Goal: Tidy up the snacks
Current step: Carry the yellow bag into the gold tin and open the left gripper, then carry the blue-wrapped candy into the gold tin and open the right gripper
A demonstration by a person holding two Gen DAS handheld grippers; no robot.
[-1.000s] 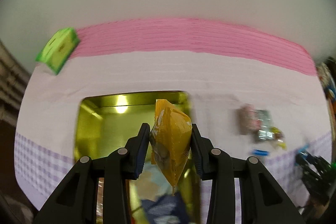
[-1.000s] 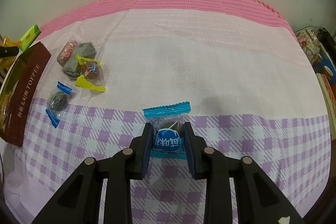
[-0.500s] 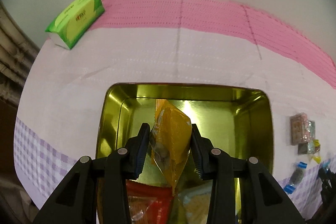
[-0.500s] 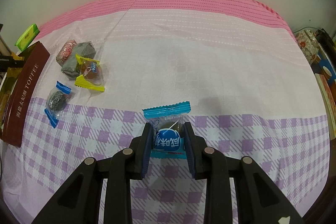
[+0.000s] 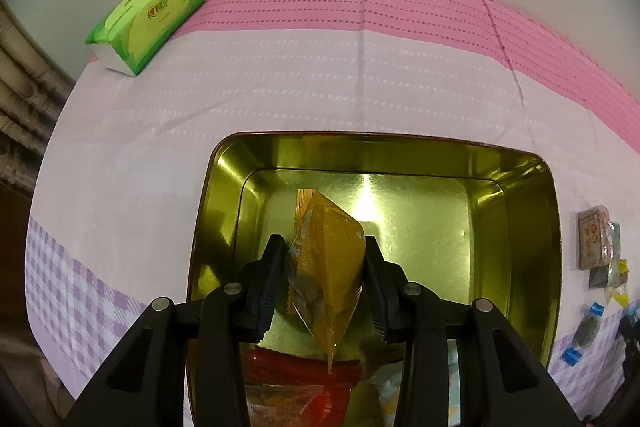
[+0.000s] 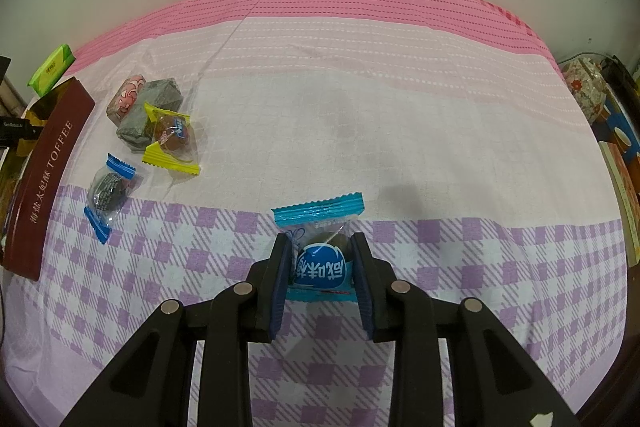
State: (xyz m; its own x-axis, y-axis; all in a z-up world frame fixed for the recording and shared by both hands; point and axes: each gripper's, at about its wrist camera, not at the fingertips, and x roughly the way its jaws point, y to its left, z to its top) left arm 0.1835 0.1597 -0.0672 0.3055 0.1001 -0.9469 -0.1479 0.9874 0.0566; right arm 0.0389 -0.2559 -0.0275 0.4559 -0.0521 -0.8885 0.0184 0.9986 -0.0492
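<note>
Jaws of left gripper (image 5: pixel 325 281) clamp orange packet (image 5: pixel 326 267) over gold tin (image 5: pixel 550 227), right gripper (image 6: pixel 319 267) pinches blue candy (image 6: pixel 320 259), loose sweets (image 6: pixel 154 119) nearby.

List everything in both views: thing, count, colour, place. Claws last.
Tin: one, gold inside, brown outside, on the cloth, packets at its near end.
Orange packet: one, in the left claw, over the tin.
Blue-wrapped sweet: one, in the right claw, on the purple check.
Loose sweets: four, pink, grey, yellow-wrapped, blue-wrapped, on the cloth beside the tin.
Tissue pack: one, green, far left corner.
Cloth: one, pink, white and purple check.
Left claw: black, shut on the orange packet.
Right claw: black, shut on the blue-wrapped sweet.
</note>
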